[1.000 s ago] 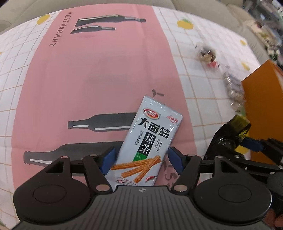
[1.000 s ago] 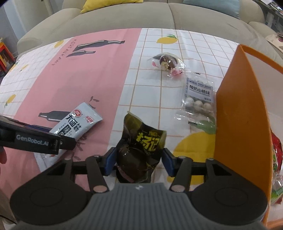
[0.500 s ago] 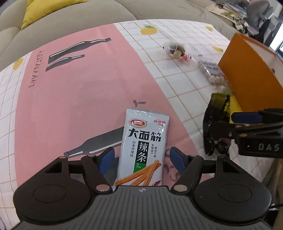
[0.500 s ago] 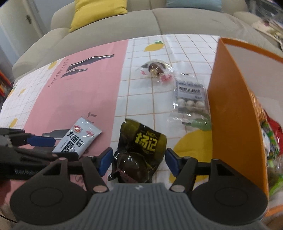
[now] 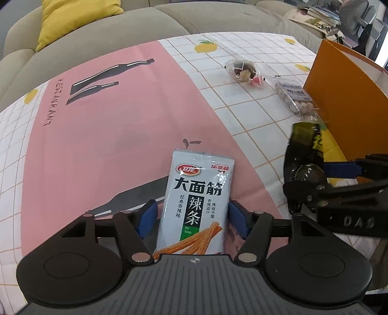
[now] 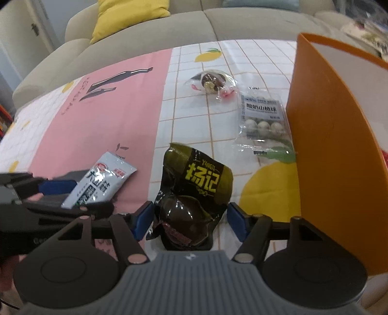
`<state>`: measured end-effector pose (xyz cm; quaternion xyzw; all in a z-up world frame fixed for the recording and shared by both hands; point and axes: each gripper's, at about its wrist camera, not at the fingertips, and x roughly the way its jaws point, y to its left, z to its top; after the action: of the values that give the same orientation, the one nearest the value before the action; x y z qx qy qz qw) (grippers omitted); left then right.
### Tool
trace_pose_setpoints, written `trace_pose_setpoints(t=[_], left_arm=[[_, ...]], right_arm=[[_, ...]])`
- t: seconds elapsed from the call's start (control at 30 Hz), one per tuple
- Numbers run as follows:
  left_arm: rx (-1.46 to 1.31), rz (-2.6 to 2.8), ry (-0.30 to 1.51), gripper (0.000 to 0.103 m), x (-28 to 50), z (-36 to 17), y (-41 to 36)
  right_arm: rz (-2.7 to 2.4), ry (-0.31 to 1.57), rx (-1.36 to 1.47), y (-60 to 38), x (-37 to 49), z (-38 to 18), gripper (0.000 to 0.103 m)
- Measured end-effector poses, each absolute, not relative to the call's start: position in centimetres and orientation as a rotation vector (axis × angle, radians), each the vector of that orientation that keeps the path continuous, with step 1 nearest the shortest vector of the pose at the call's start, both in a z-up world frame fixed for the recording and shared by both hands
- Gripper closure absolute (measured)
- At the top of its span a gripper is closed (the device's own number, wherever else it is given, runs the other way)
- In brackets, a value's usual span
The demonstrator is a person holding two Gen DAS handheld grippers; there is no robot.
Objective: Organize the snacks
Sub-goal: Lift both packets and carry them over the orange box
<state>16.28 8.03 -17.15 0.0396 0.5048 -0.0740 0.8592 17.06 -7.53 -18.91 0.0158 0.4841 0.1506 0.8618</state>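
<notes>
A white spicy-strip packet (image 5: 196,191) lies on the pink part of the tablecloth, its near end between the blue pads of my left gripper (image 5: 192,214). Those jaws are closing, and the pads stand right at the packet's edges without visibly pressing. To its right lies a dark green packet with yellow characters (image 6: 194,184), between the pads of my right gripper (image 6: 190,218). These jaws are also closing, with a small gap left on each side. The left wrist view shows the dark packet (image 5: 303,150) with the right gripper's fingers (image 5: 339,167) beside it.
An orange box (image 6: 327,145) stands at the right, close to the dark packet, with snacks inside. Beyond lie a clear bag of wrapped sweets (image 6: 211,82) and a pack of pale balls (image 6: 263,118) against the box. A sofa with a yellow cushion (image 5: 72,17) runs behind the table.
The left wrist view has rolled and shifted, bringing the orange box and right gripper into sight. The left pads have come in close to the white packet. The right gripper has barely moved.
</notes>
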Motion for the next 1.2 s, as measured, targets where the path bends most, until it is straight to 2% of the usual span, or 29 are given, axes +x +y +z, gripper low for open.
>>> trace_pose_setpoints(t=[0.07,0.3,0.73,1.2], left_arm=[[0.076,-0.142,1.054,0.041,16.1,-17.0,8.0],[0.015,-0.070,1.056,0.047,16.2,-16.8,7.9],[-0.144,-0.054,1.045,0.048,15.2,-13.9,7.8],[-0.238,-0.070,0.995,0.048,13.4,-7.9,6.2]], right_arm=[[0.318,1.003,0.001,-7.2,16.8,-18.9,0.044],[0.346,1.000,-0.021,-6.8,16.6,-18.9,0.059],[0.359,0.981,0.023,-7.6,16.4,-16.4,0.060],[0.385,0.890,0.040,-11.3,14.6,-10.5,0.061]])
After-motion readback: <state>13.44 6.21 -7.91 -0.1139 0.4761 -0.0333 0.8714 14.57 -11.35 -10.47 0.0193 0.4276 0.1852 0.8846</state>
